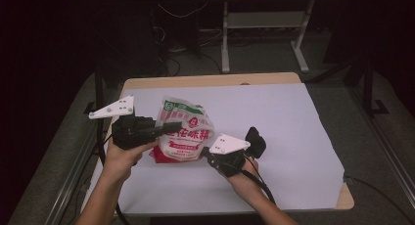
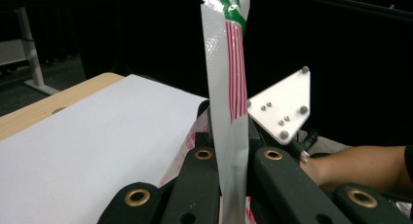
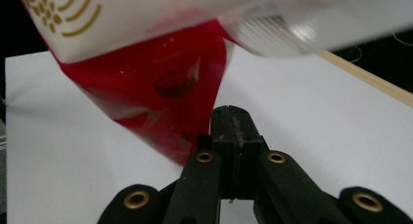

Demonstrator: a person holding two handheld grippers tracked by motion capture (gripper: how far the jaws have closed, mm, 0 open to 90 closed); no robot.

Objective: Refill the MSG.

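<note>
A snack bag (image 1: 186,129), white with a green top and a red bottom with printed characters, stands up over the middle of the white sheet. My left gripper (image 1: 171,126) comes in from the left and is shut on the bag's flat side seam (image 2: 229,87), which rises as a thin strip between its jaws (image 2: 233,156). My right gripper (image 1: 205,154) points at the bag's lower right corner. Its jaws (image 3: 233,121) are pressed together, and the red corner of the bag (image 3: 156,87) rests against their left side, with nothing visible between the pads.
A white sheet (image 1: 274,117) covers most of the wooden table (image 1: 205,80). Dark floor with cables and white desk legs (image 1: 225,39) lies beyond the far edge. The right gripper's three-cornered plate (image 2: 285,104) shows behind the bag in the left gripper view.
</note>
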